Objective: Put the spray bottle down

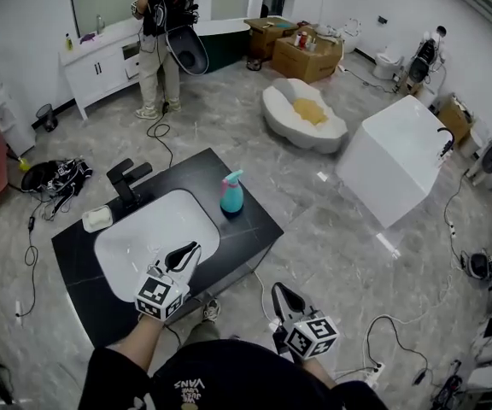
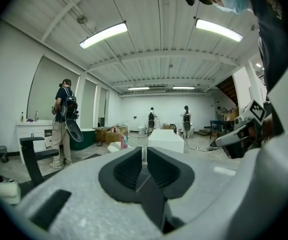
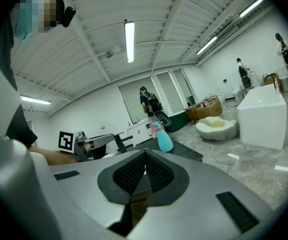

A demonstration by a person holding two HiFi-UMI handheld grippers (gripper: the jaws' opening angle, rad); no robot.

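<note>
The spray bottle [image 1: 231, 193], teal with a pink head, stands upright on the black counter [image 1: 250, 229] near its far right corner, with no gripper touching it. In the right gripper view the bottle [image 3: 163, 136] shows beyond the jaw tips. My left gripper [image 1: 190, 250] hovers over the white basin's near rim, well short of the bottle; its jaws stand together with nothing between them [image 2: 145, 151]. My right gripper [image 1: 278, 290] is off the counter's near right edge, jaws closed and empty [image 3: 145, 153].
A white basin [image 1: 156, 229] is set in the counter, with a black faucet [image 1: 128, 182] and a soap dish [image 1: 96, 219] behind it. A white tub [image 1: 395, 156] and a shell-shaped seat [image 1: 301, 114] stand beyond. A person [image 1: 158, 32] stands at the far cabinet. Cables cross the floor.
</note>
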